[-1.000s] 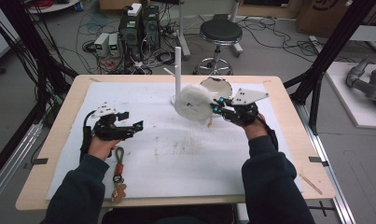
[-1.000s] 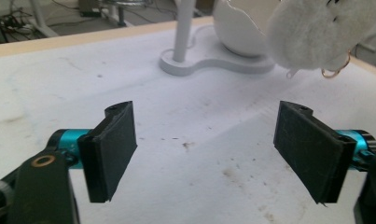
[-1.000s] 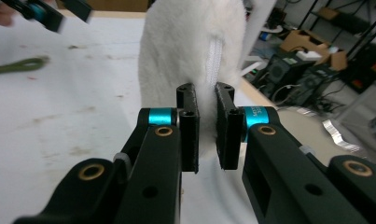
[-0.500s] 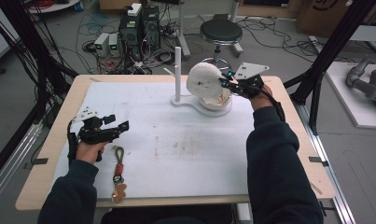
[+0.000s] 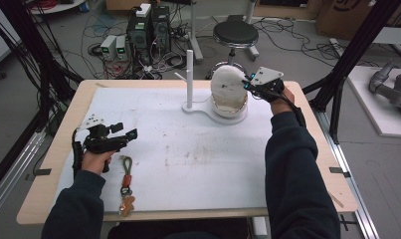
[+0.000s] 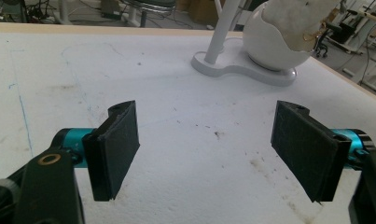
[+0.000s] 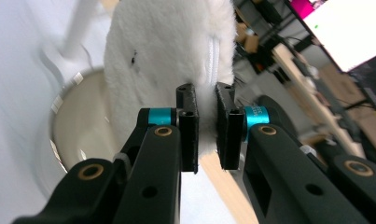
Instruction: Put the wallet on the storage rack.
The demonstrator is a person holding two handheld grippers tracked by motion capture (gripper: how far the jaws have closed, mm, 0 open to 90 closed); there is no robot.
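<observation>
Lying at lower left of the high view: a keyring [image 5: 126, 185] on the white mat [image 5: 188, 149]. Just above it, resting with jaws spread wide and holding nothing: the left gripper [image 5: 127, 135]. Farther up, at upper centre, pinching the white plush [image 5: 228, 87] over the egg-shaped bowl [image 5: 230, 109]: the right gripper [image 5: 248, 85], beside the white post [image 5: 189, 77].

A fluffy white plush [image 5: 227, 87] stands upright in the bowl [image 5: 231, 110] of a white stand, its upper half above the rim, just right of the stand's post [image 5: 189, 77].
</observation>
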